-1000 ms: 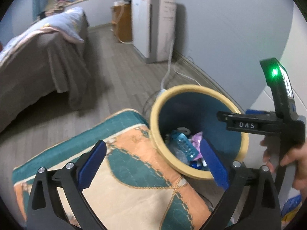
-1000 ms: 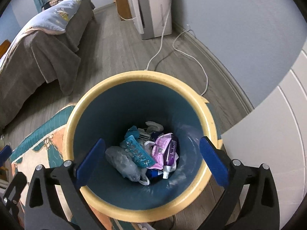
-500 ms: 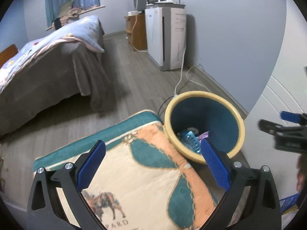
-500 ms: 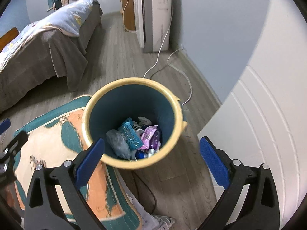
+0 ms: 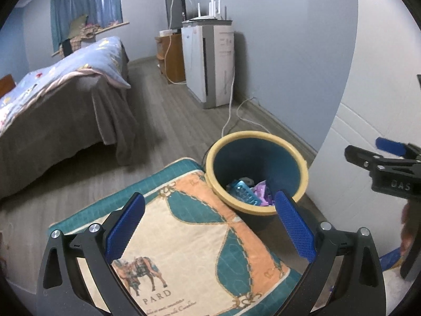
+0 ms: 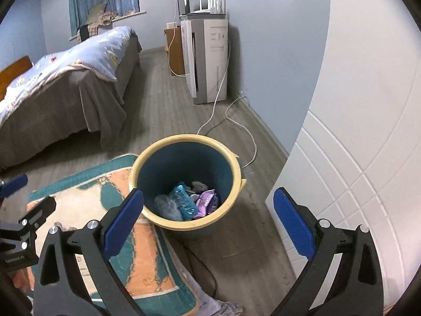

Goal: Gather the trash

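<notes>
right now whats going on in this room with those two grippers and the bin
A person holds a two-finger gripper in each hand above a yellow-rimmed teal plastic bin on the wooden floor. The left gripper and right gripper are both open and empty. Trash already lies in the bin: a light blue plastic packet and a purple wrapper. A teal and orange patterned cloth lies beside it.
</notes>
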Demonstrator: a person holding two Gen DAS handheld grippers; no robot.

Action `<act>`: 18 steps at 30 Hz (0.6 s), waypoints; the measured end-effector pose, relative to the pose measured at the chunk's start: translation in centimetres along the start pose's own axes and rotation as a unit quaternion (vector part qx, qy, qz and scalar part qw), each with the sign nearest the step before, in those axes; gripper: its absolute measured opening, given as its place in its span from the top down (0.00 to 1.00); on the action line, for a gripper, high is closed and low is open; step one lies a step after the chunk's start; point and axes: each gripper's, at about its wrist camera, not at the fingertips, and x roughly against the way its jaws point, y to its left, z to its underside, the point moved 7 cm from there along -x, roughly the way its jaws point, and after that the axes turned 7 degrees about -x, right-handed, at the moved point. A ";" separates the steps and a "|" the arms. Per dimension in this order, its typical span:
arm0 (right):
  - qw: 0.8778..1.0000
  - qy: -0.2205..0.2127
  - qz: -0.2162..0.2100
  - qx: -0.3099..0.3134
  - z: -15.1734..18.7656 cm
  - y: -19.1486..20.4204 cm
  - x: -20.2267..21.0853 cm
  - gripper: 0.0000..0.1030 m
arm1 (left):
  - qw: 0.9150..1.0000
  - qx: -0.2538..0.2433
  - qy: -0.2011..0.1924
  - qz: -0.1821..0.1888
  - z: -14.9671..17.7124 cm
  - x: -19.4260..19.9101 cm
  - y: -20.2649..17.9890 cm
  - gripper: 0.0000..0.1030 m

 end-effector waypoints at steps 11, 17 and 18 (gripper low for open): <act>1.000 0.001 0.003 0.030 0.5 1.8 0.2 0.06 | 1.000 -0.004 -0.019 0.004 0.0 1.5 0.8 0.05; 0.998 -0.013 0.008 0.058 0.4 2.9 0.8 0.06 | 1.000 0.002 -0.018 0.001 0.2 1.7 1.5 0.05; 0.998 -0.014 0.008 0.060 0.4 3.0 0.8 0.06 | 1.000 0.003 -0.019 0.000 0.2 1.8 1.6 0.05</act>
